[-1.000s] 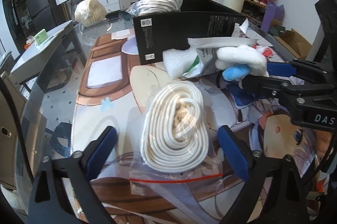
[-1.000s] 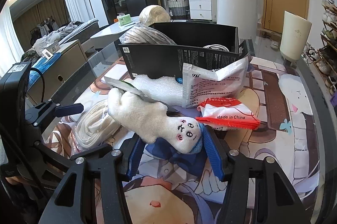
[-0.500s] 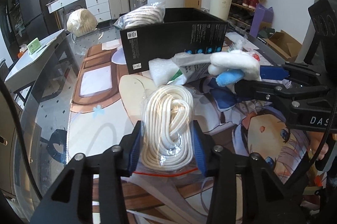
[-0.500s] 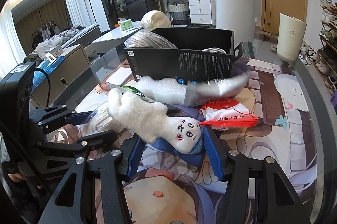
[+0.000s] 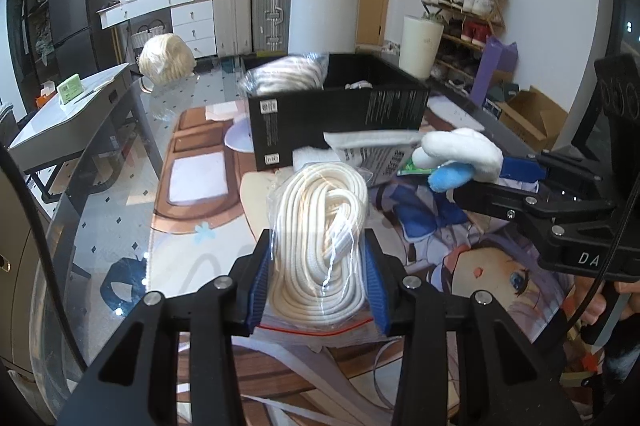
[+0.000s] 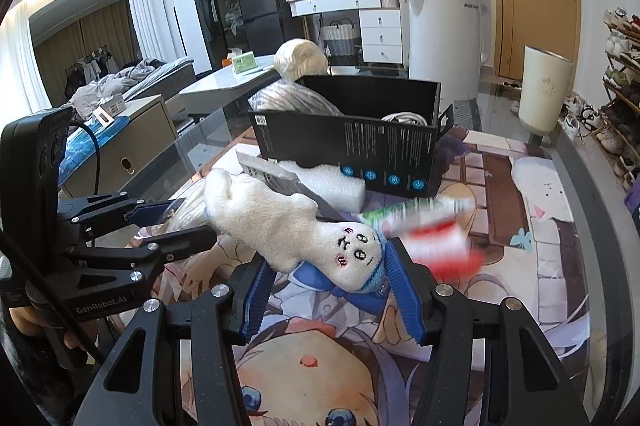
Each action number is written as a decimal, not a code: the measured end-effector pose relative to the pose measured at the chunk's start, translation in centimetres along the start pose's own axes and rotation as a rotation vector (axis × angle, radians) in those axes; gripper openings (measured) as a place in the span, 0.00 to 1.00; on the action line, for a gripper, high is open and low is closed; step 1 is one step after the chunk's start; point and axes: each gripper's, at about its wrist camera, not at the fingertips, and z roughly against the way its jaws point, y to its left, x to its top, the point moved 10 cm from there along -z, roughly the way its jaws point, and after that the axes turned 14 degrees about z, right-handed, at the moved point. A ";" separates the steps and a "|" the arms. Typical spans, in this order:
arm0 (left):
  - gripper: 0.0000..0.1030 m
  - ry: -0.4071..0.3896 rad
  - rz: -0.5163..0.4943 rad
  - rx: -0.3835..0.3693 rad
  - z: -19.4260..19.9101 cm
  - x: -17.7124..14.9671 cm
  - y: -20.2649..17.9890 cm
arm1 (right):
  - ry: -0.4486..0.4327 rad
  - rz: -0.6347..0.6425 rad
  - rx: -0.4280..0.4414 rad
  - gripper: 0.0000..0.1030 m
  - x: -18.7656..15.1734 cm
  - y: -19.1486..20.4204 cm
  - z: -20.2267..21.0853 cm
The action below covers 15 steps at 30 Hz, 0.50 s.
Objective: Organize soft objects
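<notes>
- Between my left hand-held gripper's (image 5: 318, 282) blue pads sits the bagged white rope coil (image 5: 320, 234), pinched tight.
- My right hand-held gripper (image 6: 332, 290) pinches the white plush toy (image 6: 288, 222) by its head.
- Beyond, on the worktop (image 6: 560, 258), stands the black box (image 6: 352, 142); a blurred red-and-white packet (image 6: 436, 238) seems airborne.

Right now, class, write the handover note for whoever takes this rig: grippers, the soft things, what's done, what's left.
Left gripper: shut on the bagged rope coil.
Right gripper: shut on the white plush toy.
Black box stands behind on the table; one bagged coil sticks out of it.
Done: both items gripped.
Left: box both, probably also the foam piece and the blurred red-and-white packet.
</notes>
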 end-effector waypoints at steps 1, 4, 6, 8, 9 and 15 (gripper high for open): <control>0.39 -0.007 0.006 -0.008 0.2 0.2 0.0 | -0.007 -0.002 -0.001 0.54 0.2 -0.1 0.1; 0.39 -0.033 0.014 -0.021 0.9 0.7 0.1 | -0.035 -0.013 -0.013 0.54 0.7 -0.5 0.7; 0.39 -0.052 0.022 -0.026 1.4 1.2 0.1 | -0.051 -0.022 -0.018 0.54 1.1 -0.8 1.1; 0.39 -0.073 0.030 -0.038 1.9 1.8 0.1 | -0.076 -0.031 -0.027 0.54 1.7 -1.2 1.6; 0.39 -0.081 0.034 -0.043 2.1 2.1 0.1 | -0.083 -0.033 -0.031 0.54 1.9 -1.4 1.8; 0.39 -0.114 0.035 -0.045 2.6 3.7 0.3 | -0.113 -0.042 -0.047 0.54 3.1 -2.3 2.6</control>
